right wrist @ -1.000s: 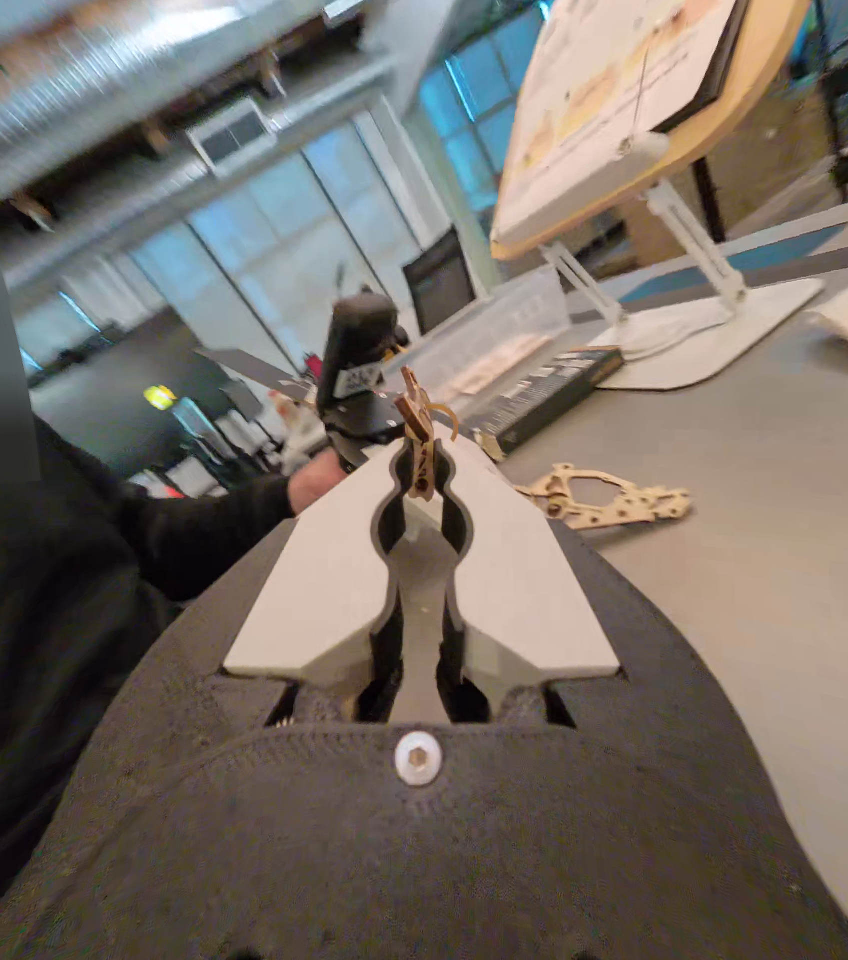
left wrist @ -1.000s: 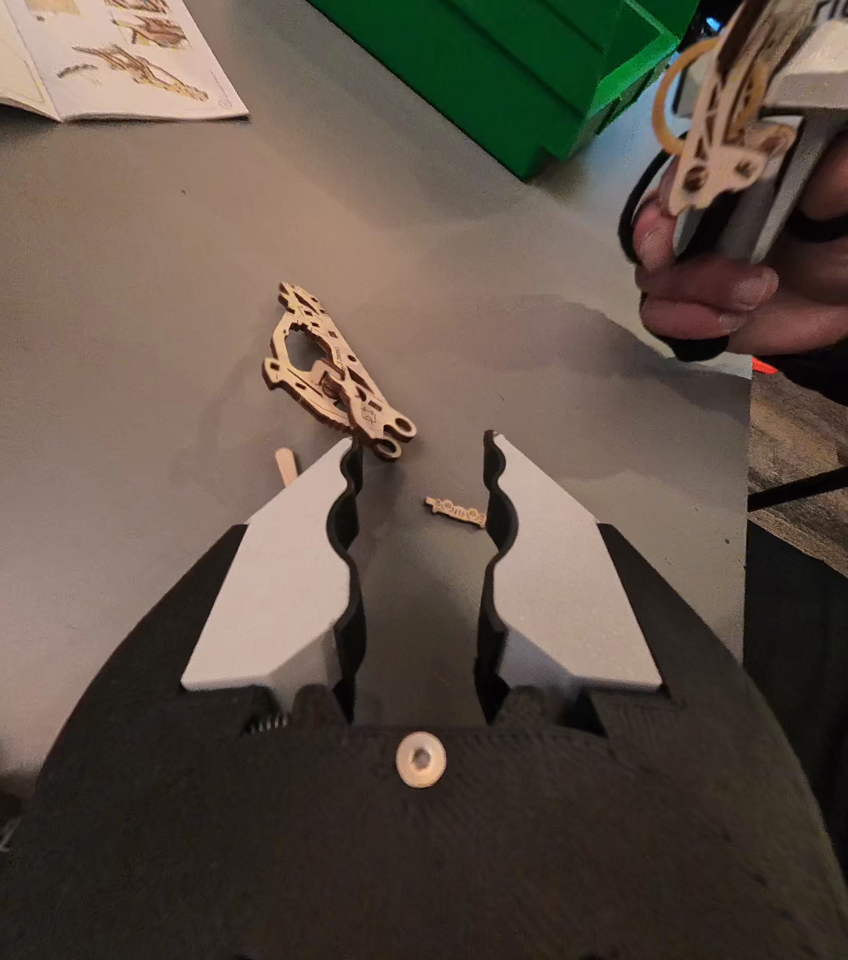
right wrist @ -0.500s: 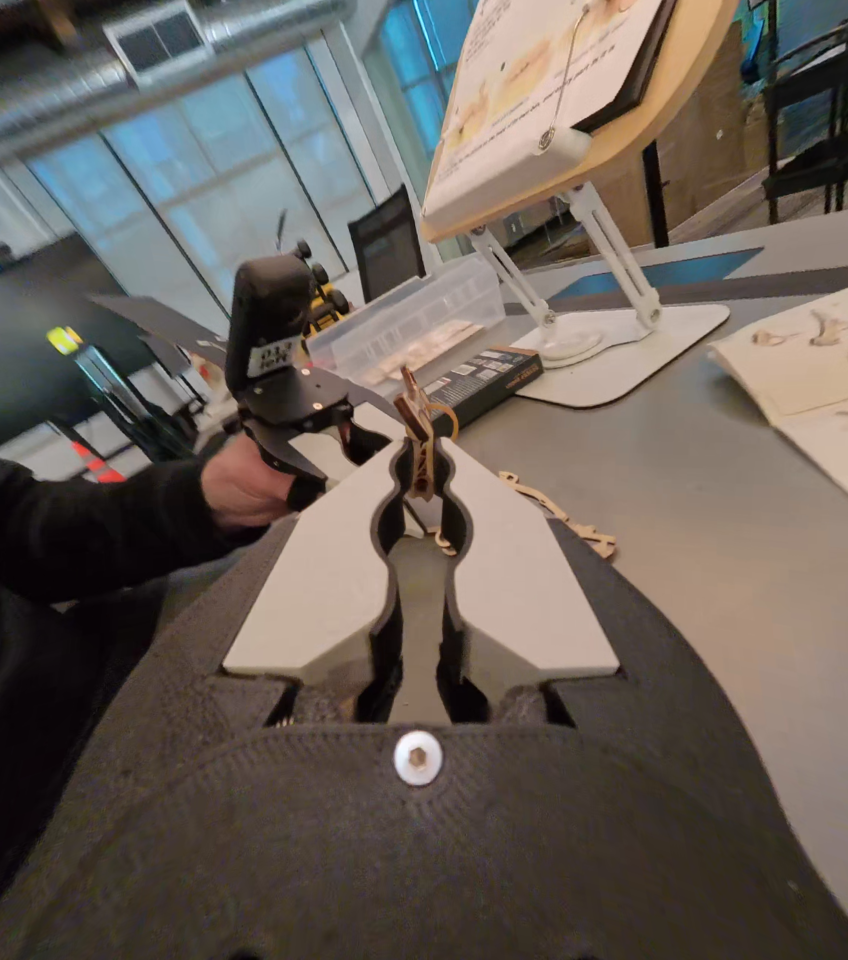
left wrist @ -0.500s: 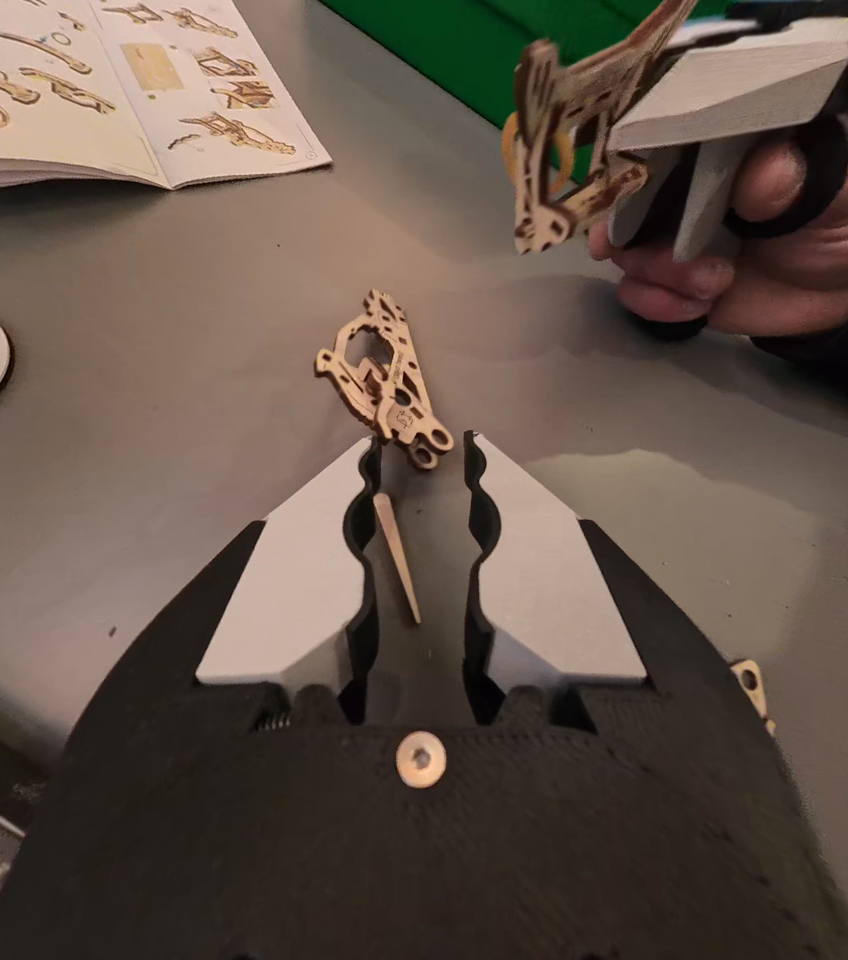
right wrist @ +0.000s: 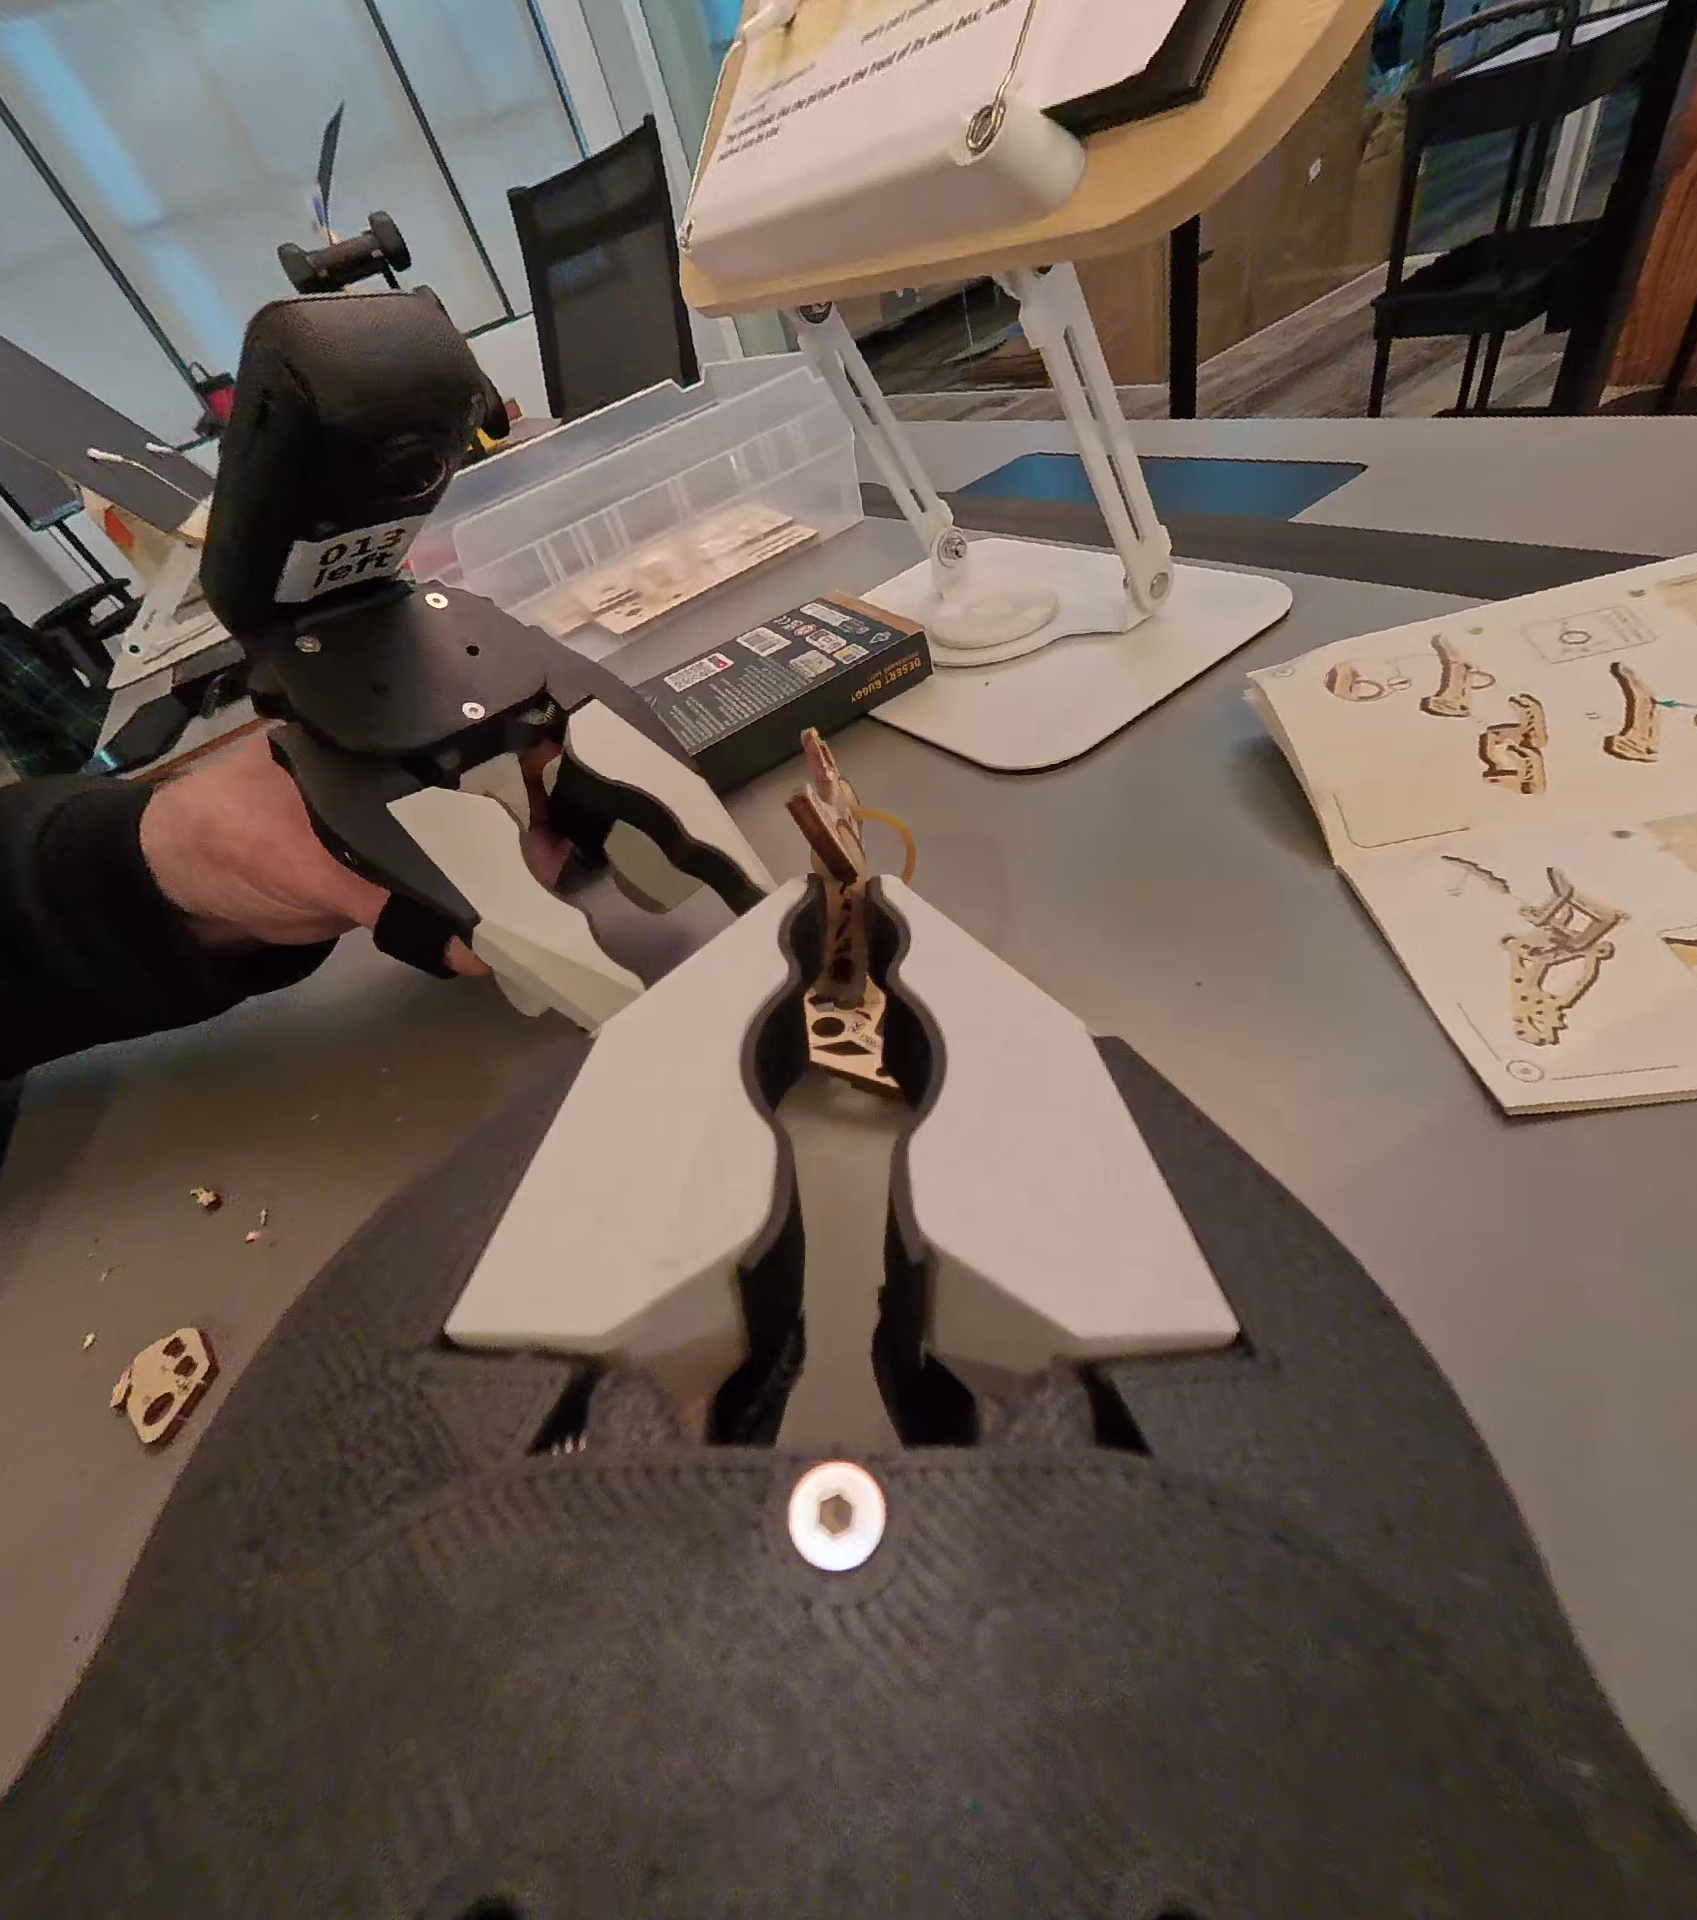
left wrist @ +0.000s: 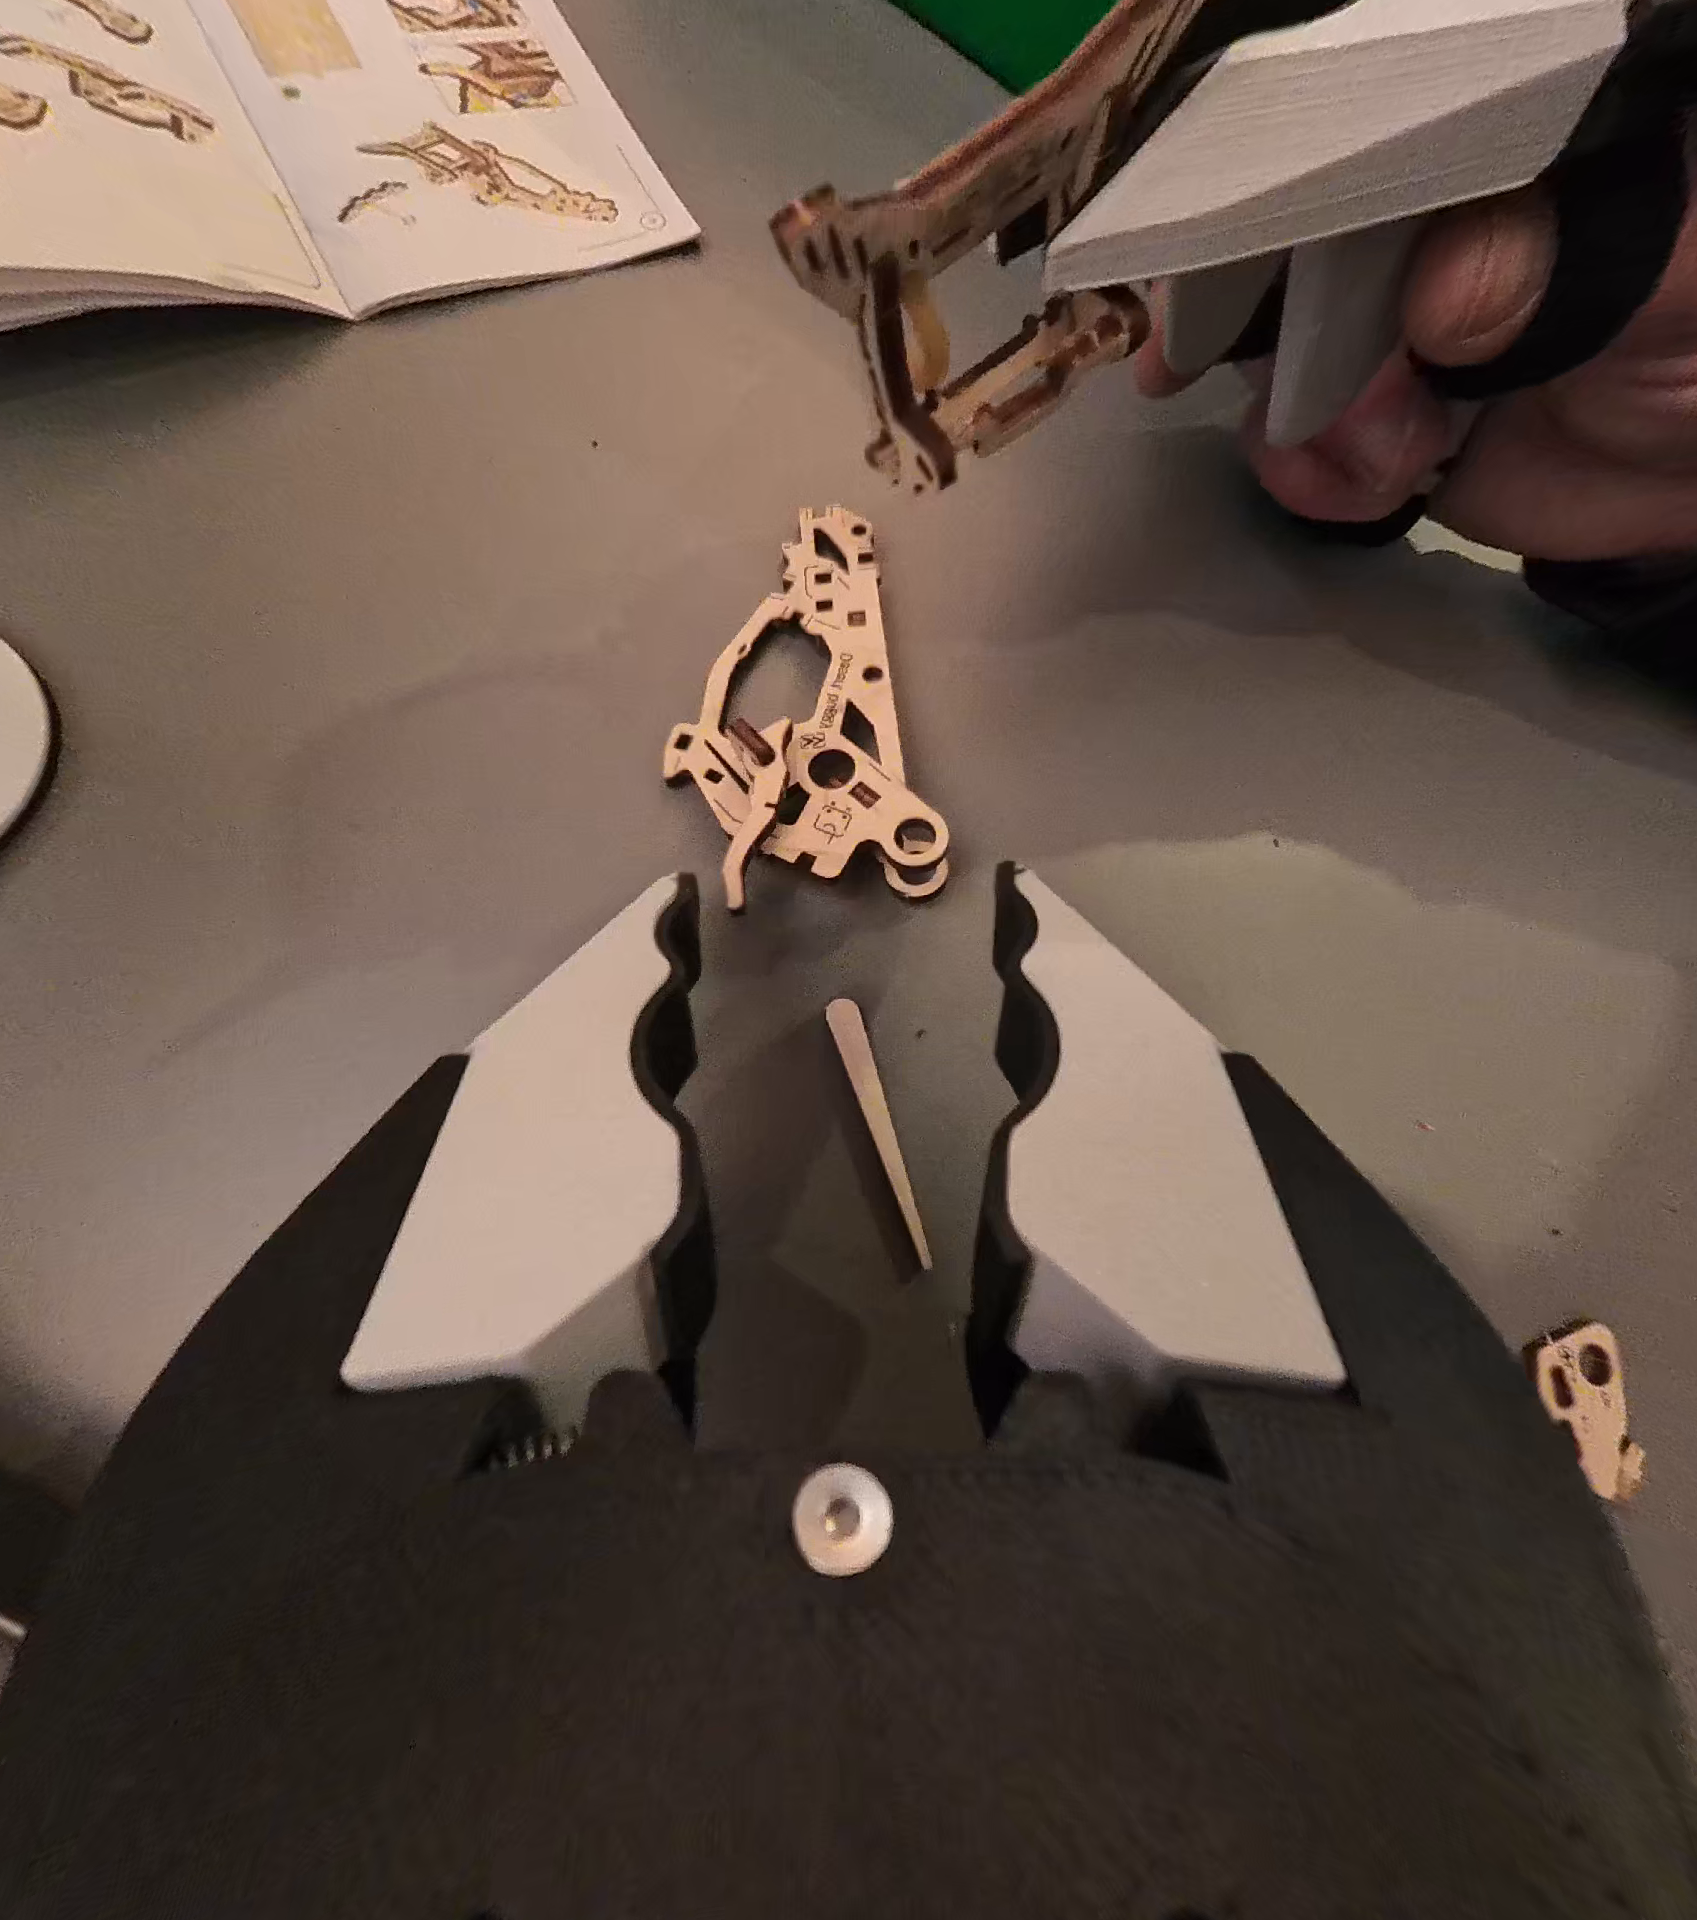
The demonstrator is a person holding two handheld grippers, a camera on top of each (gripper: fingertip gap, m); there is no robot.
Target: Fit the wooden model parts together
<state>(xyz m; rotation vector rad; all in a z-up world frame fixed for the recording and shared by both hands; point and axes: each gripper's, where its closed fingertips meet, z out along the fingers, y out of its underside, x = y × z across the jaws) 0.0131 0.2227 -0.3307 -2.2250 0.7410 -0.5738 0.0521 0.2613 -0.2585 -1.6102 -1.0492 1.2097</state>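
Grey table top [left wrist: 304,623] fills both views, and everything else is laid out on it. A white stand with a wooden board [right wrist: 1031,582] is set at the far side in the right wrist view, with a clear plastic bin [right wrist: 657,499] to its left and a dark flat box [right wrist: 802,675] just in front of that. An open instruction booklet [right wrist: 1571,831] is spread at the right in that view and is seen at the far left in the left wrist view [left wrist: 231,156].

The left gripper [left wrist: 844,894] is held low over the table with its jaws wide apart and nothing between them; in the right wrist view it [right wrist: 615,914] is seen at the left, gripped by a hand [right wrist: 241,862] in a dark sleeve. The right gripper [right wrist: 842,904] is closed on a partly built wooden assembly [right wrist: 839,935], which is raised above the table; a yellow rubber band is looped on it. In the left wrist view this assembly [left wrist: 937,312] hangs at the far right, above and beyond a flat wooden frame piece [left wrist: 813,727] lying just past the left gripper's tips. A thin wooden stick [left wrist: 880,1143] lies on the table in the gap between the open jaws. A small wooden piece [left wrist: 1592,1403] rests at the near right.
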